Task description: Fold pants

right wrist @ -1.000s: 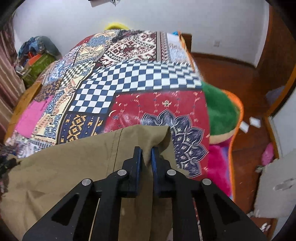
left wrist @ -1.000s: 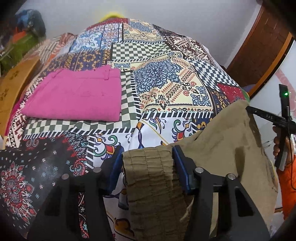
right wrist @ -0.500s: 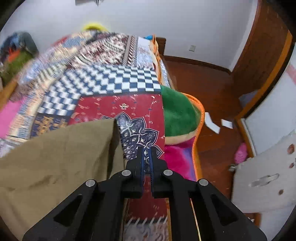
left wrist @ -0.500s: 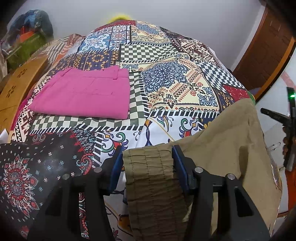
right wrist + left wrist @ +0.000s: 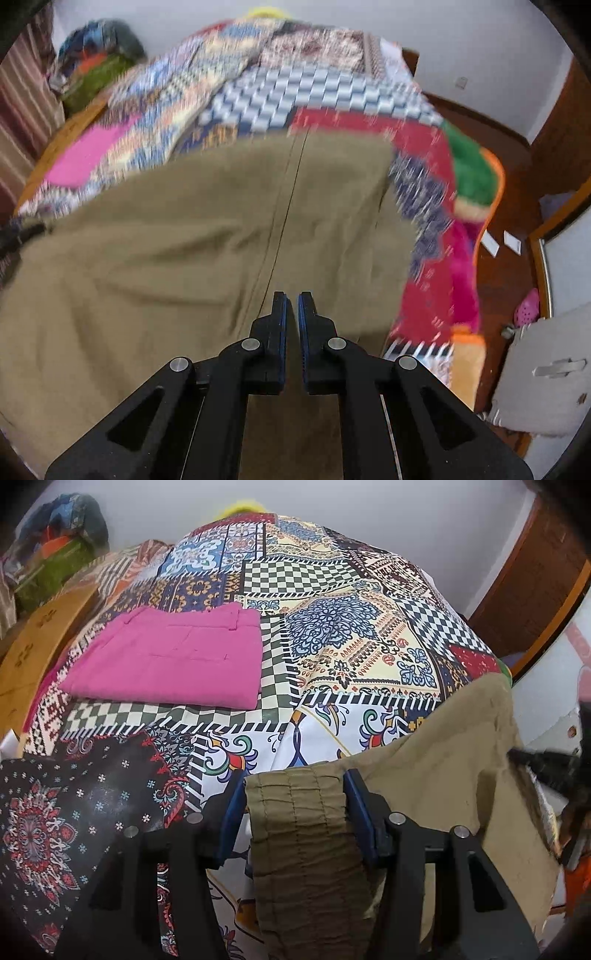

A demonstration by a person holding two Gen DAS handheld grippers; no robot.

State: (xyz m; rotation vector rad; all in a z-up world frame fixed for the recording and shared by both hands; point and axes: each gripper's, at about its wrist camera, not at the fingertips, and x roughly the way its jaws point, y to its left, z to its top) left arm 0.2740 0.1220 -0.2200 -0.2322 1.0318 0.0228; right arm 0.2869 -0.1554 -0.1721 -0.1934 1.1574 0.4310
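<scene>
The olive-khaki cotton pants (image 5: pixel 443 775) lie spread over the near edge of the patchwork-quilt bed (image 5: pixel 351 602). The left hand-held gripper (image 5: pixel 295 808) clamps their gathered elastic waistband; the right hand-held gripper (image 5: pixel 291 325) hovers above the cloth, jaws nearly together and holding nothing. With one hold only, the loose side could slide off the bed's edge or bunch. The left view alone shows folded pink pants (image 5: pixel 166 661); the blurred right view shows the centre seam.

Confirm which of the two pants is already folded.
The pink pants: a neat flat rectangle lying free on the quilt. The khaki pants are spread loose, waistband clamped in the left gripper.
</scene>
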